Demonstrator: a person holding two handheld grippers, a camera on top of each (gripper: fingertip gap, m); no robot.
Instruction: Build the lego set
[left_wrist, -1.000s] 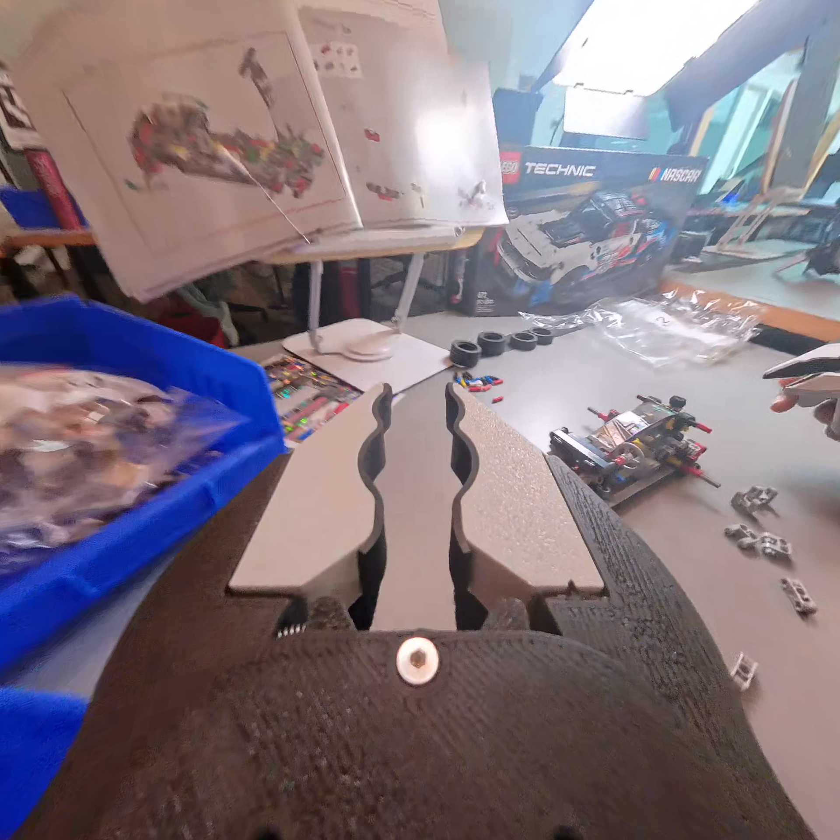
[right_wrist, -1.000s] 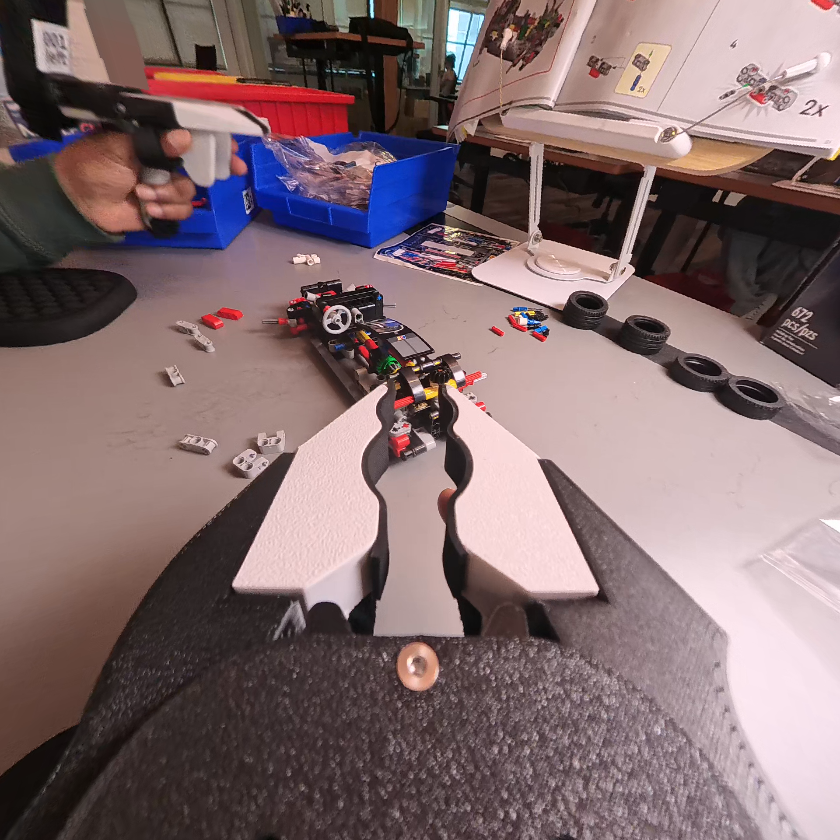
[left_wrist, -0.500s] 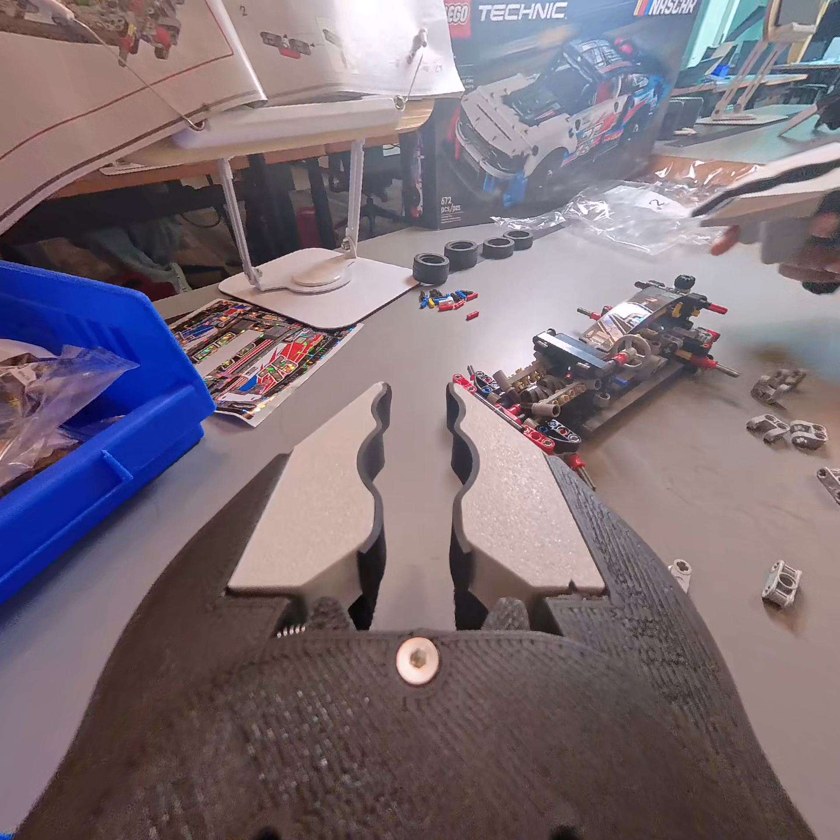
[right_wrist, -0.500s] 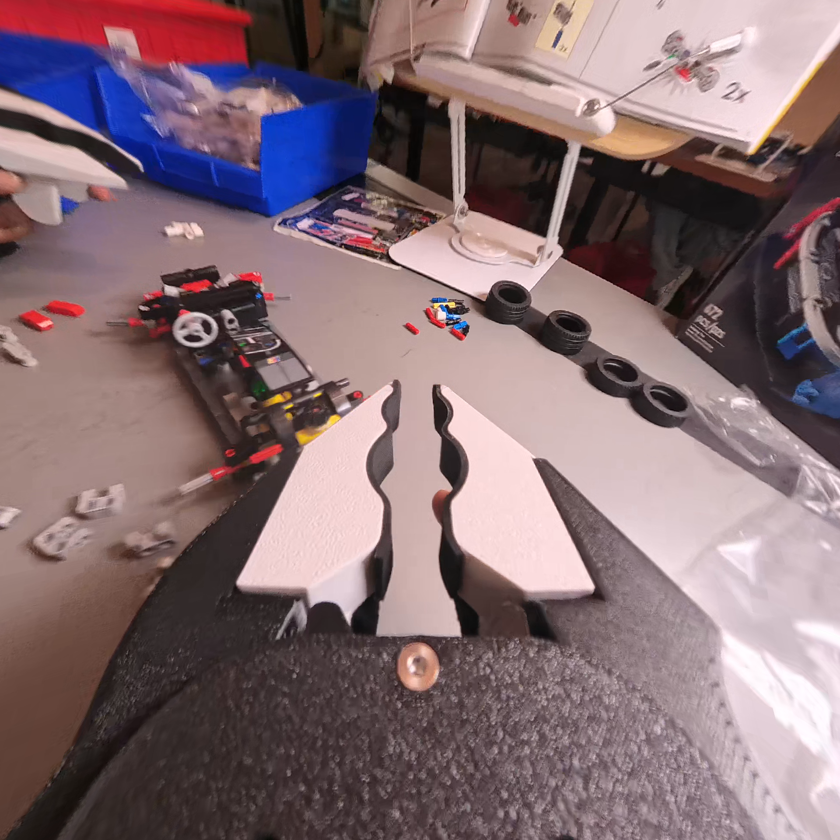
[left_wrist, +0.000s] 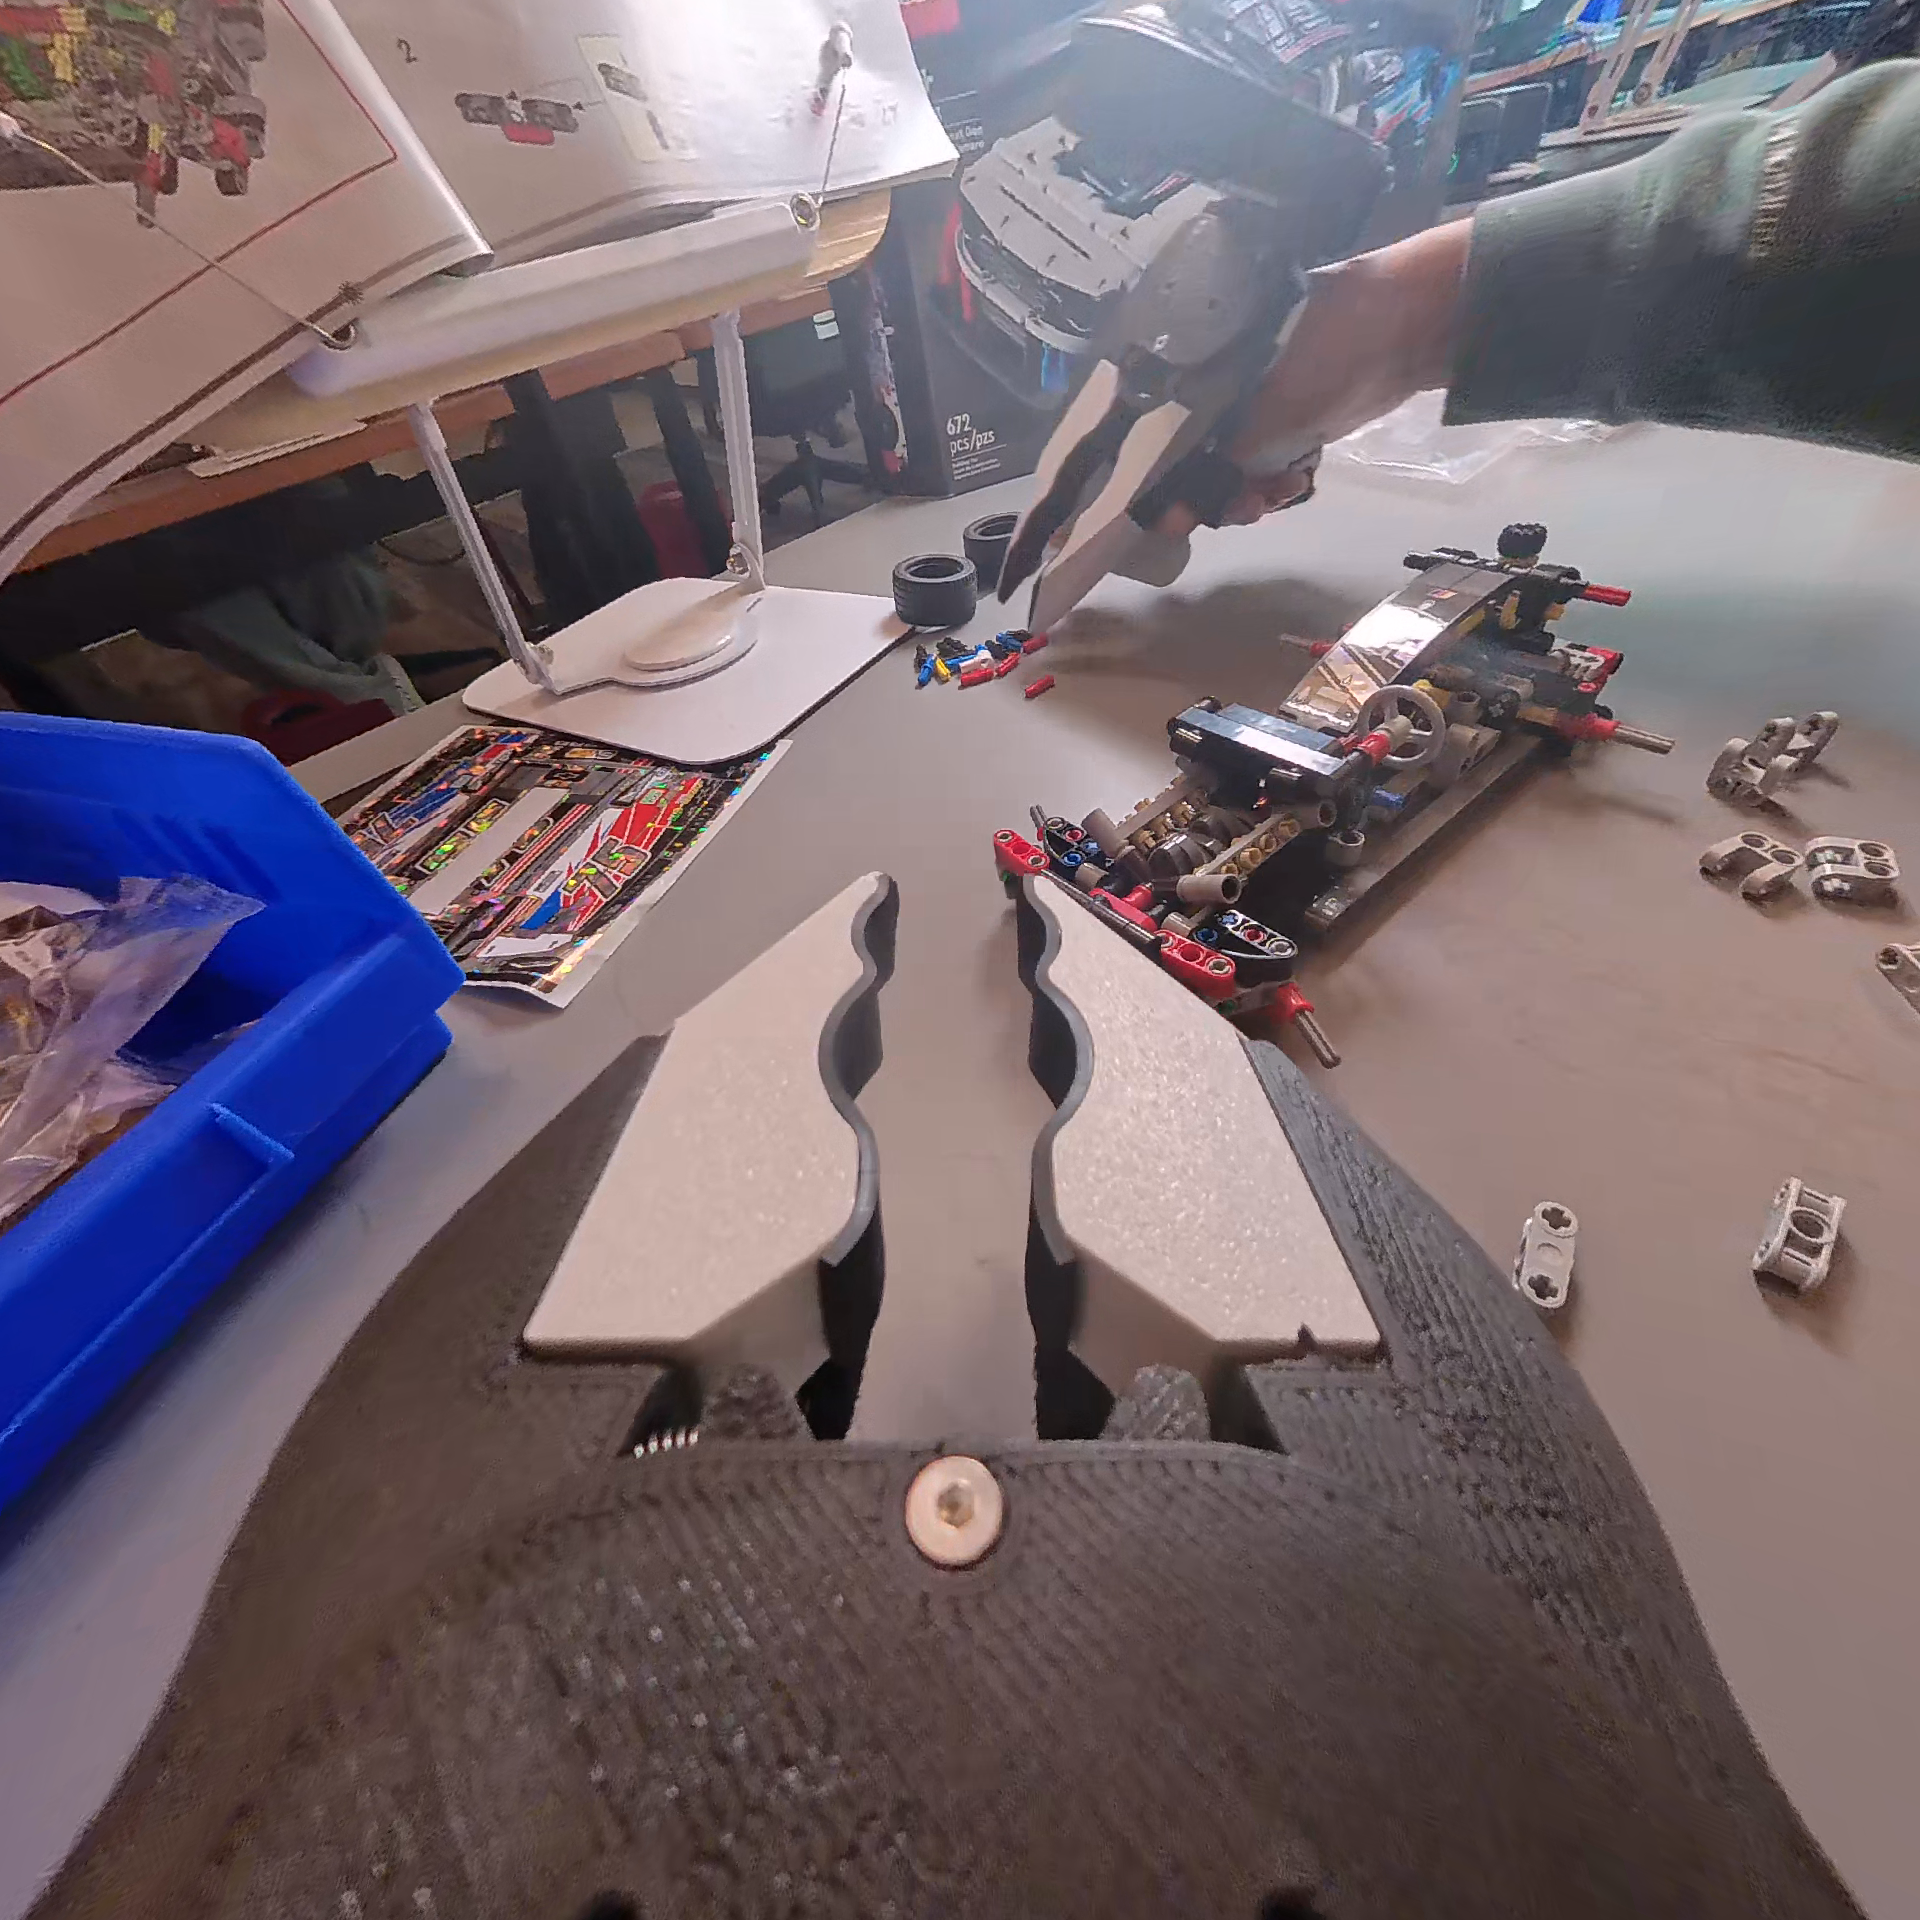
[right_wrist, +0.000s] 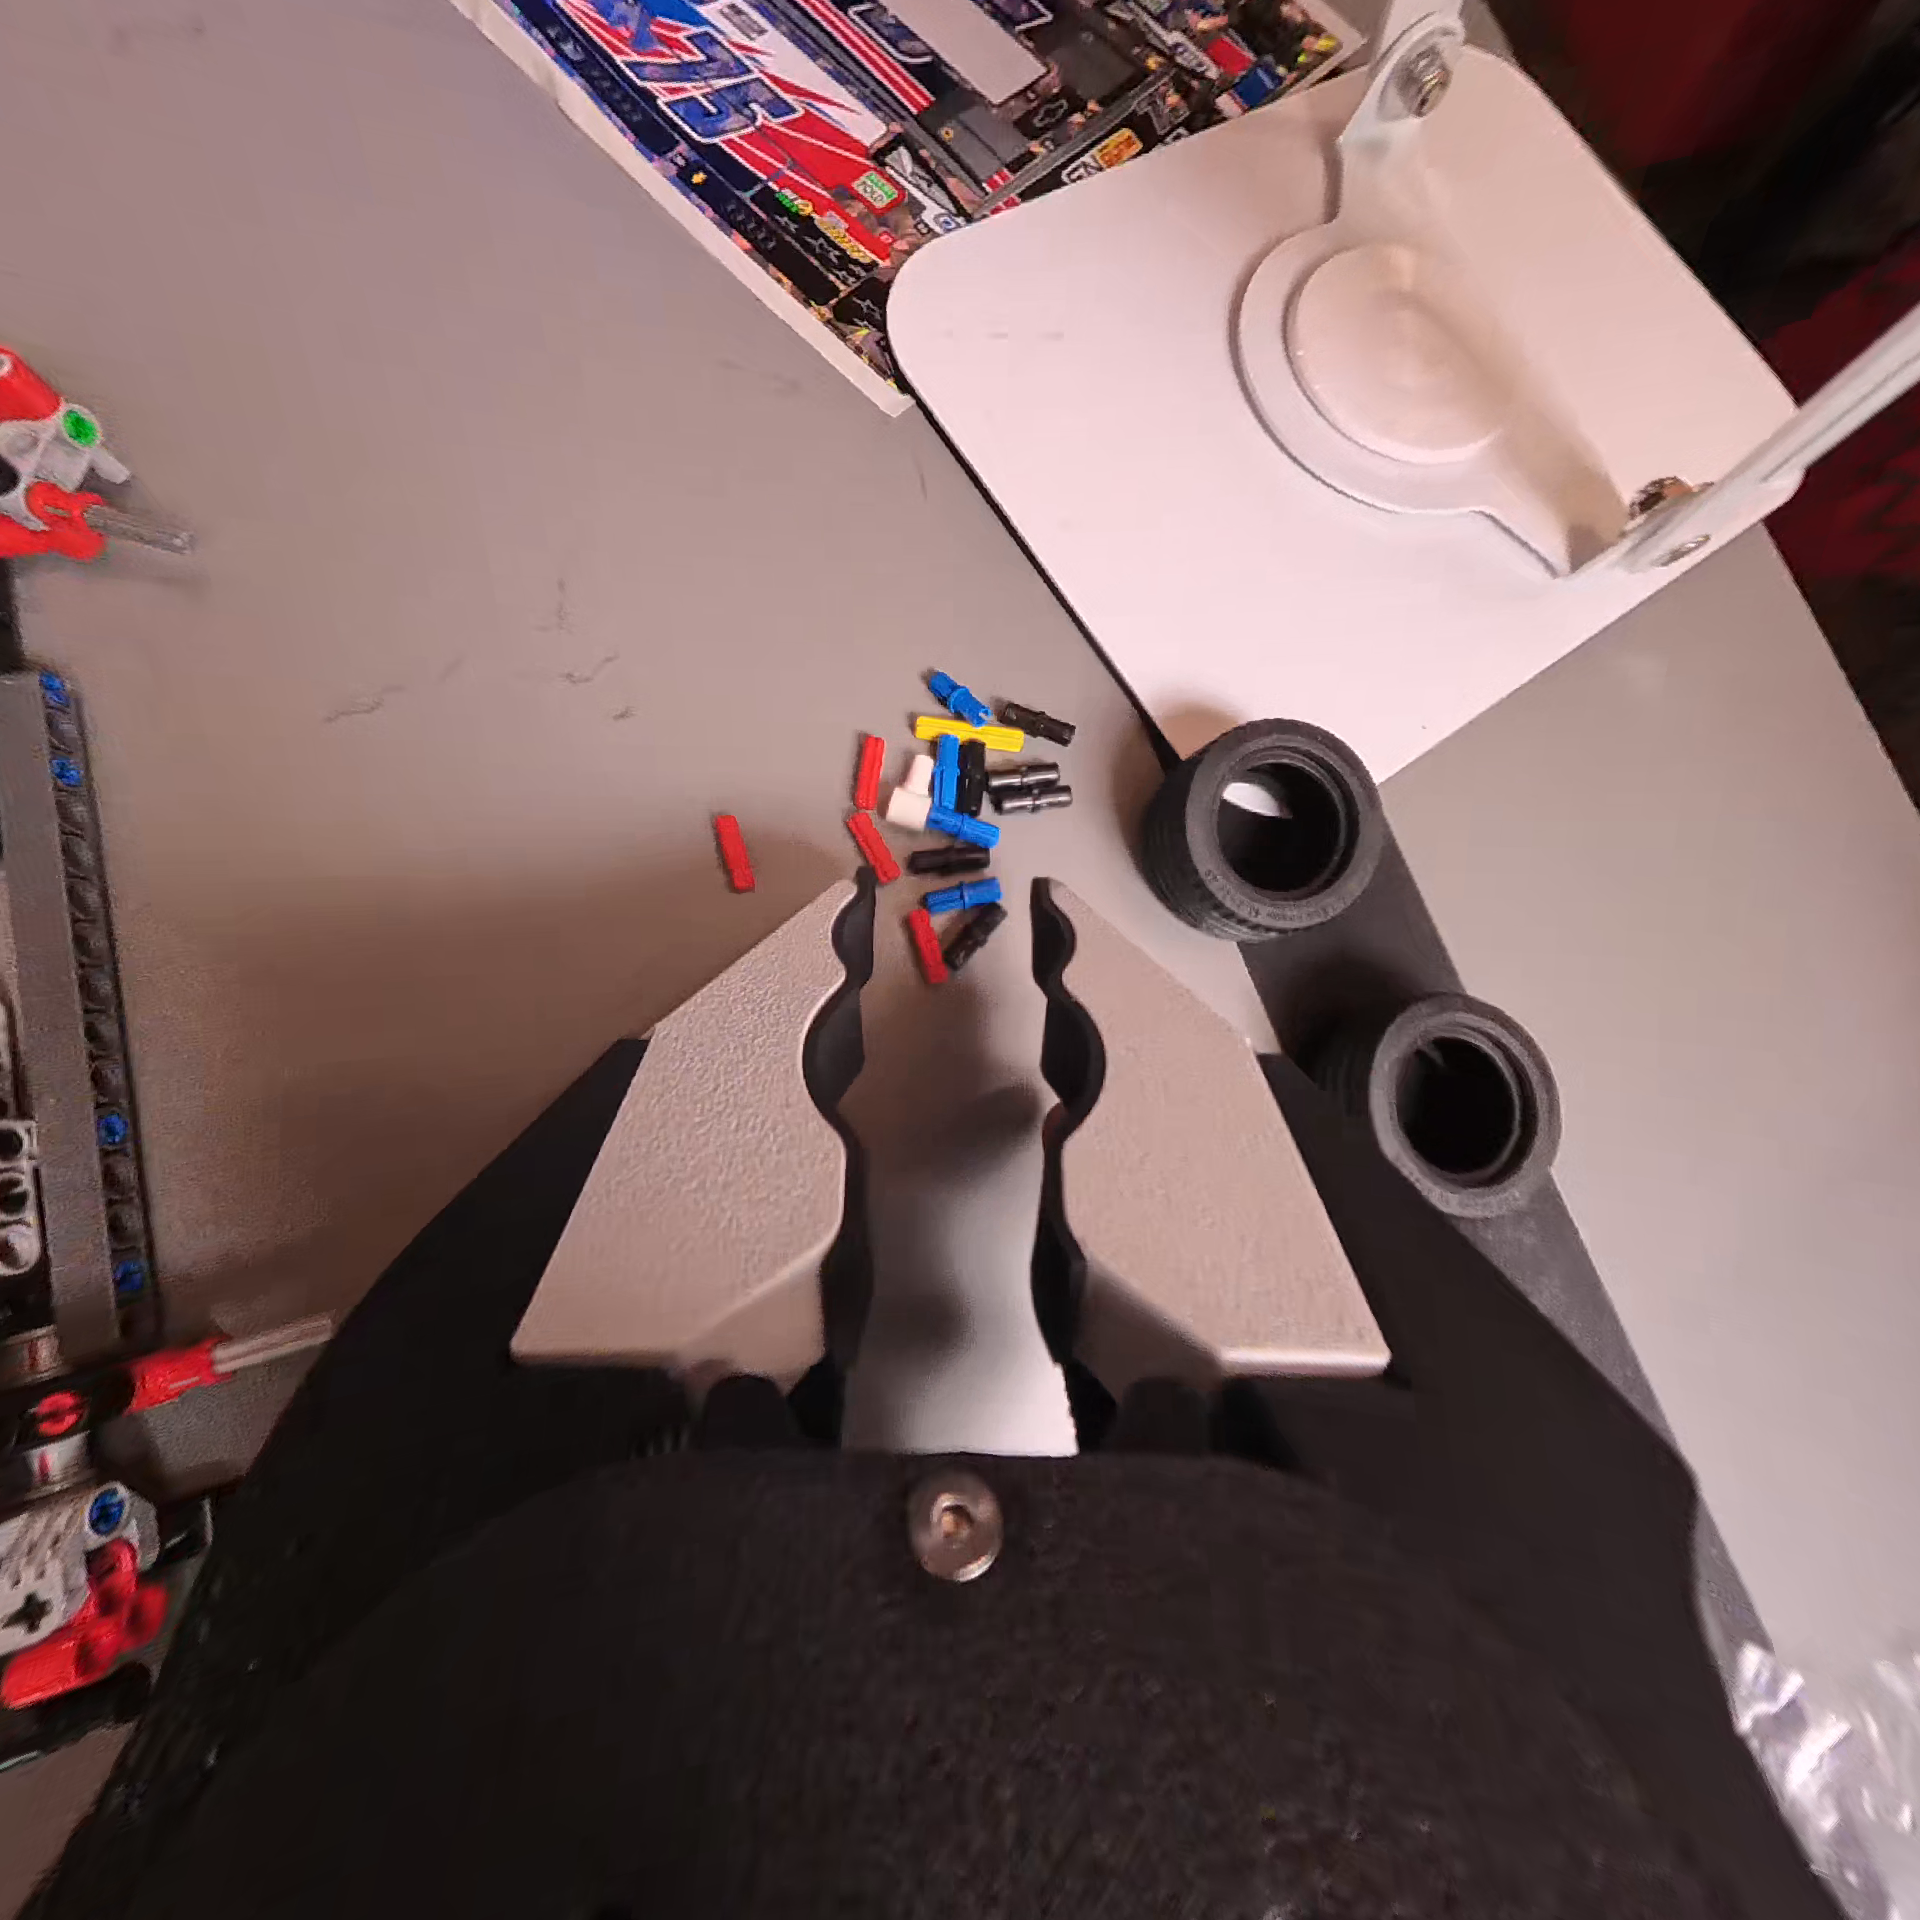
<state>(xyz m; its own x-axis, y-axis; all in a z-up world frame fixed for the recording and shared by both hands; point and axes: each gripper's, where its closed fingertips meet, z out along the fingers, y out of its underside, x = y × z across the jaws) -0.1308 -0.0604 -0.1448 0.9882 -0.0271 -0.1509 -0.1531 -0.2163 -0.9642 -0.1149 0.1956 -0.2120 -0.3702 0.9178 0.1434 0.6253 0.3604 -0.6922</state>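
A half-built car chassis (left_wrist: 1351, 790) lies on the grey table just right of my left gripper (left_wrist: 956, 904), which is open and empty, low over the table. My right gripper (right_wrist: 951, 894) is open and points down over a small pile of red, blue, black, yellow and white pins (right_wrist: 956, 800). A red pin (right_wrist: 928, 945) and a black pin (right_wrist: 975, 935) lie between its fingertips, untouched. In the left wrist view the right gripper (left_wrist: 1029, 603) hangs tip-down over the same pile (left_wrist: 977, 660). The chassis also shows at the left edge of the right wrist view (right_wrist: 62, 987).
Black tyres (right_wrist: 1268, 831) (right_wrist: 1455, 1101) stand right of the pile. The white book stand base (right_wrist: 1299, 416) and a sticker sheet (right_wrist: 883, 125) lie beyond it. A blue bin (left_wrist: 208, 1039) is at my left. Grey connectors (left_wrist: 1808, 862) lie scattered right of the chassis. One red pin (right_wrist: 734, 852) lies apart. The tips of one gripper are about 25 cm away from the tips of the other.
My right gripper has swung left and tipped down over the pin pile, and its jaws have opened wider. My left gripper has held its opening and barely moved.
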